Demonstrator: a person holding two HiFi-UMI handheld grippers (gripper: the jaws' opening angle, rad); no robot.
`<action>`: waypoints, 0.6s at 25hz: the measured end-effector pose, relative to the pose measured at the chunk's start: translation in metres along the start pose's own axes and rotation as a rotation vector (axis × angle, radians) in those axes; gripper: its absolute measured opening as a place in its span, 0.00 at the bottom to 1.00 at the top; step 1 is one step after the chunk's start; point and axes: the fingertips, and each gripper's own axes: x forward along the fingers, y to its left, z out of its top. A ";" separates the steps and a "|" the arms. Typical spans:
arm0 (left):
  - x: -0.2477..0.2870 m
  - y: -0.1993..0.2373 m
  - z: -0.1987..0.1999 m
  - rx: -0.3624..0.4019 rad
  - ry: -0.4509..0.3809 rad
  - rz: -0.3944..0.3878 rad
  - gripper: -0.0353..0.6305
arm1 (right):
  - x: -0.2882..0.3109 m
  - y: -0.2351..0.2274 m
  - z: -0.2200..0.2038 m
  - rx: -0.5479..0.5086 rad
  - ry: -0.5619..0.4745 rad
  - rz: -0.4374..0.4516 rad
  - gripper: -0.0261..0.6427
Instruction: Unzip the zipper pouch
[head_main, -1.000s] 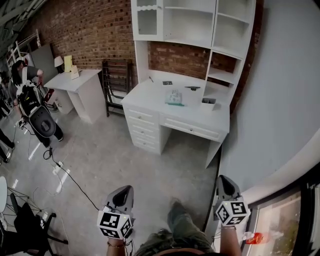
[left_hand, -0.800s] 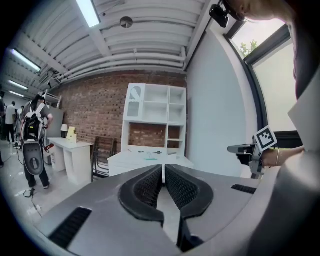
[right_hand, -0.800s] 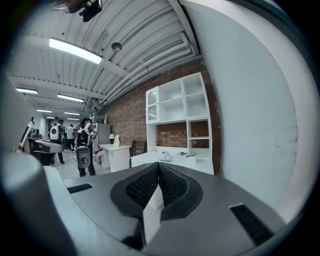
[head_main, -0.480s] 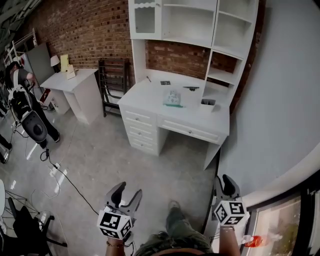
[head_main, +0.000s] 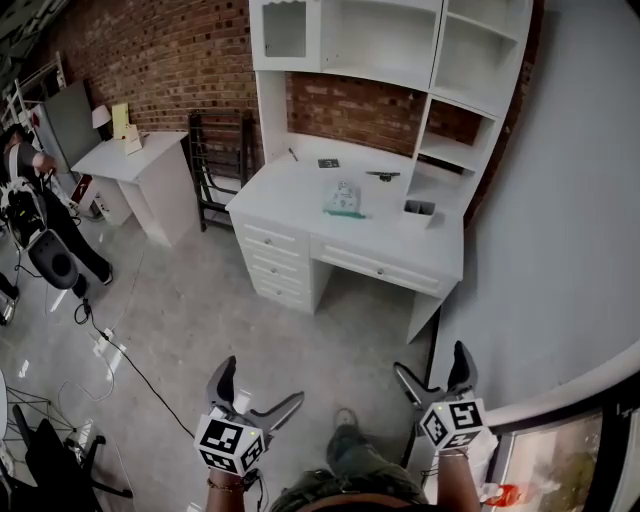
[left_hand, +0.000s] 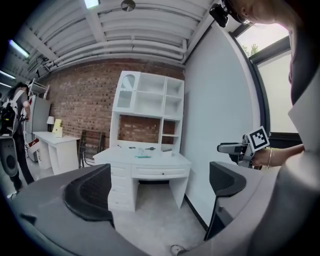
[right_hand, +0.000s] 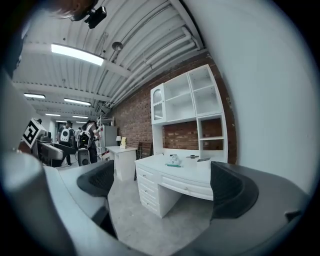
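Note:
A small pale green zipper pouch (head_main: 346, 198) lies on the white desk (head_main: 300, 195) against the brick wall, several steps ahead of me. It also shows small in the left gripper view as the pouch (left_hand: 144, 153) and in the right gripper view as the pouch (right_hand: 174, 160). My left gripper (head_main: 257, 387) is at the bottom left of the head view, over the floor. Its jaws have just been opening and stand wide with nothing between them. My right gripper (head_main: 432, 365) is at the bottom right, its jaws also just opened wide and empty.
The desk has drawers (head_main: 270, 265) on its left and a white shelf unit (head_main: 385, 45) on top. A small box (head_main: 418, 209), a black tool (head_main: 383, 175) and a dark card (head_main: 328, 163) lie on it. A second white table (head_main: 135, 165) and people stand at left; a cable (head_main: 135, 360) crosses the floor.
Both grippers went from shut to wide open, the left one first. The desk has come nearer in the head view as I moved toward it.

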 end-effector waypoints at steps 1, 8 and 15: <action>0.008 0.002 0.000 0.005 0.009 0.000 0.91 | 0.009 -0.003 0.001 -0.002 0.000 0.004 0.90; 0.064 0.028 0.025 0.029 -0.015 0.036 0.91 | 0.072 -0.033 0.010 0.022 0.002 0.034 0.90; 0.123 0.047 0.053 0.029 -0.053 0.062 0.91 | 0.138 -0.082 0.021 0.058 0.002 0.072 0.89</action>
